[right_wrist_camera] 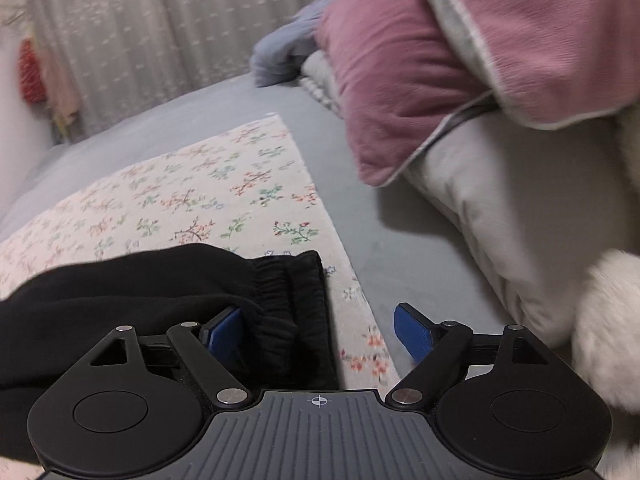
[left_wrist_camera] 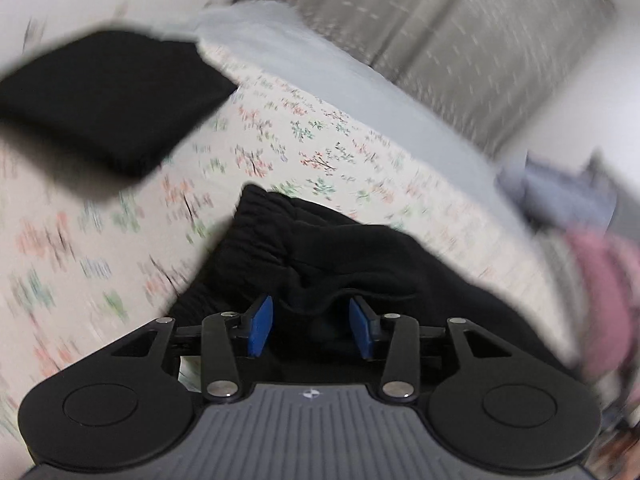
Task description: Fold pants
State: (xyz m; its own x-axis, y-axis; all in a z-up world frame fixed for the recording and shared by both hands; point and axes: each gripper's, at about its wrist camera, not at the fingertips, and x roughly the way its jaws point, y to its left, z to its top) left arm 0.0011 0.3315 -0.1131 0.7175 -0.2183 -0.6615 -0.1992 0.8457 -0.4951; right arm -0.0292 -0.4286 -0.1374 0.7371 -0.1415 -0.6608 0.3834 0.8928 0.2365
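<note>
Left wrist view: left gripper [left_wrist_camera: 311,326] released, both blue pads [left_wrist_camera: 261,326] standing apart, no pad pressing on cloth. Black pants [left_wrist_camera: 320,256] bunched directly ahead of the fingers and under them, a raised fold of the fabric sitting in the gap between the pads but loose there. Elastic waistband visible at the far left edge of the heap, pointing away from the tongs. All of it lying on a floral sheet [left_wrist_camera: 304,136] spread over a grey bed [left_wrist_camera: 400,96]. Second black folded garment [left_wrist_camera: 108,96] farther off at upper left, well apart from the tongs, also on the floral sheet. Curtain [left_wrist_camera: 460,20] behind the bed; pink bedding [left_wrist_camera: 600,280] at the right edge. Picture rather blurred.

Right wrist view: right gripper [right_wrist_camera: 318,334] wide released. Pants [right_wrist_camera: 160,300] at the left half of the gap and beyond, the gathered waistband [right_wrist_camera: 288,292] lying beside the left pad [right_wrist_camera: 224,336] and partly covering it; whether cloth and pad touch, hard to tell. Right pad [right_wrist_camera: 414,336] free, over the edge of the floral sheet [right_wrist_camera: 200,192] and the grey bed [right_wrist_camera: 360,208], well clear of the cloth. Nothing clamped. Pink pillow [right_wrist_camera: 400,80] and pale quilt [right_wrist_camera: 500,200] piled at the right, white fluffy thing [right_wrist_camera: 608,320] near the right edge, curtain [right_wrist_camera: 160,20] at the back
</note>
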